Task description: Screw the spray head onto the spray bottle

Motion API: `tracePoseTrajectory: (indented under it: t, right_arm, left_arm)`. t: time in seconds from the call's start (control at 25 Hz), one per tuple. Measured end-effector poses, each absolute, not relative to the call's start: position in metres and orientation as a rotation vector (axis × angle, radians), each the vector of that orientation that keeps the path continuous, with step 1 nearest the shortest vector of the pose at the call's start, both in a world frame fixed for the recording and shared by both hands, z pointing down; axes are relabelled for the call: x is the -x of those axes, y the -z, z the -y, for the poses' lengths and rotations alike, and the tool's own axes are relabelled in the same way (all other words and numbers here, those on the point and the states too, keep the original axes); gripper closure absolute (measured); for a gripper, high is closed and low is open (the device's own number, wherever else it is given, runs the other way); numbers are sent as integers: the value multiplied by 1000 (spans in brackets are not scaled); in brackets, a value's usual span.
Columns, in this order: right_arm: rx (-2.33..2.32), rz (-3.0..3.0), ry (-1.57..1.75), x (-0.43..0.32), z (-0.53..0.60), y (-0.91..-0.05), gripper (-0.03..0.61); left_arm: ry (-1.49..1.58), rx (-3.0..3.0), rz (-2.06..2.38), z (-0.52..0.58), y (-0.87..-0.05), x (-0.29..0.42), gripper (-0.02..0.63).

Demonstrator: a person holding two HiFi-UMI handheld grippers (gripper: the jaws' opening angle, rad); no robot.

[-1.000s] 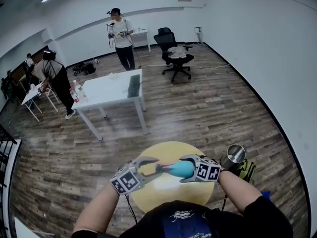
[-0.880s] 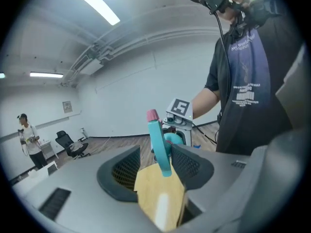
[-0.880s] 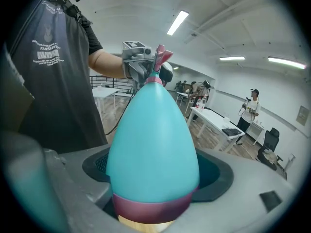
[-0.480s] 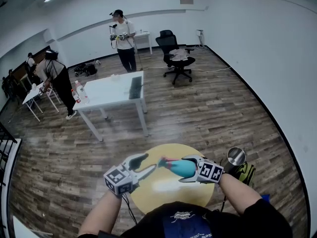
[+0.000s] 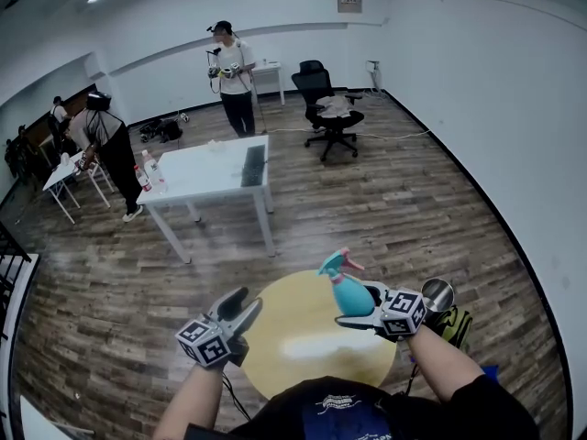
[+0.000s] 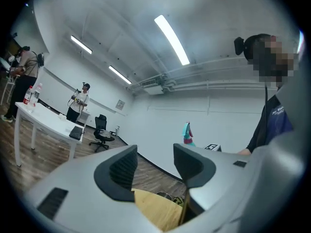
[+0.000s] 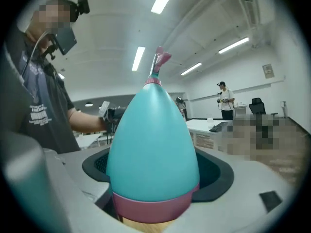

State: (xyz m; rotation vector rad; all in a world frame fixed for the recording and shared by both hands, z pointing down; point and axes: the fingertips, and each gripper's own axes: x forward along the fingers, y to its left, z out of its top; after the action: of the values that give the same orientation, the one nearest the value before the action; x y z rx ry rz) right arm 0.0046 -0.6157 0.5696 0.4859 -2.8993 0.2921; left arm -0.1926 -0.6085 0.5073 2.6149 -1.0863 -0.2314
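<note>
A teal spray bottle [image 5: 350,293] stands upright over the round yellow table [image 5: 307,348], its pink-and-teal spray head [image 5: 334,264] on top. My right gripper [image 5: 365,308] is shut on the bottle's body. In the right gripper view the bottle [image 7: 153,140] fills the gap between the right gripper's [image 7: 155,174] dark pads, and the spray head [image 7: 159,62] points up. My left gripper [image 5: 243,302] hangs apart to the left, open and empty; its jaws have just been closing a little. The left gripper [image 6: 156,166] looks toward the distant spray head [image 6: 187,134].
A metal cup [image 5: 437,291] and a dark bag [image 5: 456,319] sit on the floor right of the yellow table. Farther off stand a white table [image 5: 206,170], an office chair [image 5: 330,108] and two people [image 5: 234,76] [image 5: 105,145].
The right gripper turned the bottle from lying sideways to upright and lifted it. The left gripper drew away from the spray head to the left and rolled over.
</note>
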Motion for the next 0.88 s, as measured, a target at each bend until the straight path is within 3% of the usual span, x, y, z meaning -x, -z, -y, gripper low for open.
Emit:
tracePoseTrajectory:
  t: [0.48, 0.88]
  right_arm:
    - [-746, 3080, -602, -36, 652, -532, 117]
    - [-821, 3093, -616, -41, 654, -528, 115]
  left_arm:
    - [286, -2546, 1161, 605, -516, 217, 367]
    - [278, -2548, 1170, 600, -518, 220, 367]
